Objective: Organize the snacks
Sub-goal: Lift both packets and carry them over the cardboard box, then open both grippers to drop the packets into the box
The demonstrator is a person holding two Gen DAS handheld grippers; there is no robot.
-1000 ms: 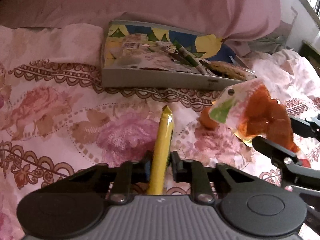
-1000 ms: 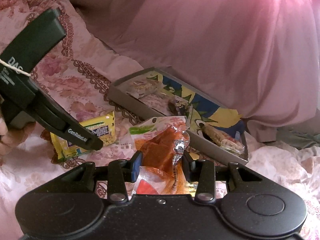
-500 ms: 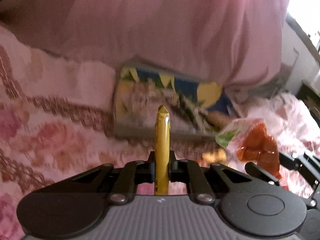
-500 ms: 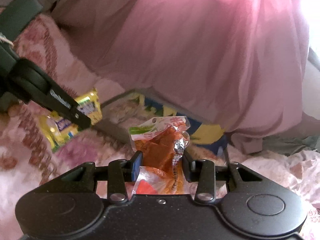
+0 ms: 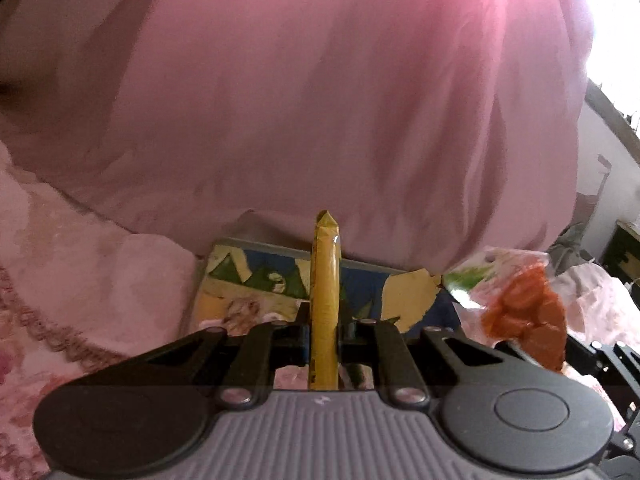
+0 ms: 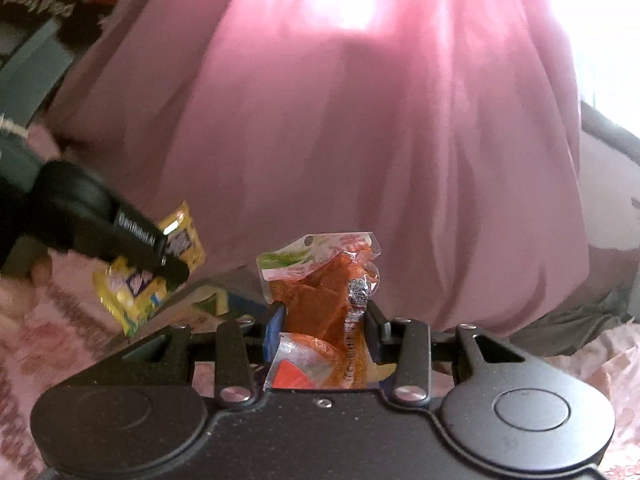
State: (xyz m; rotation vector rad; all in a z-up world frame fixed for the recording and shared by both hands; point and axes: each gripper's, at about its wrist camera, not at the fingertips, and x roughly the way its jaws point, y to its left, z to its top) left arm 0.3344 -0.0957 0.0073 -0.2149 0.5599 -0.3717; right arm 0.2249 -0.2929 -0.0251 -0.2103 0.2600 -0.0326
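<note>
My left gripper (image 5: 324, 334) is clamped on a thin yellow snack packet (image 5: 325, 300), its jaws nearly together with only the flat packet between them. In the left wrist view the packet stands edge-on and runs straight out past the fingertips, its pointed end up against the pink curtain (image 5: 320, 100) behind. In the right wrist view the same packet shows its broad face, yellow with purple lettering, hanging from the left gripper above the floral bedspread (image 5: 100, 280).

My right gripper (image 6: 324, 328) is clamped on a clear bag of orange snack pieces (image 6: 320, 296). The jaws stand partway apart with the bag filling the gap and both pads pressed into its sides. The bag's top, with a green and white printed header, rises above the fingertips; a barcode strip runs down its right side. From the left wrist view this bag sits at the right, just beside my left gripper, lifted off the bed.

Past the left gripper lies the shallow grey box (image 5: 260, 246), its inside printed in blue, yellow and green, resting on the bedspread at the foot of the curtain. A few wrapped items (image 5: 248, 310) lie in it, too blurred to name. Both views are soft with motion blur, and bright window light washes out the upper right.
</note>
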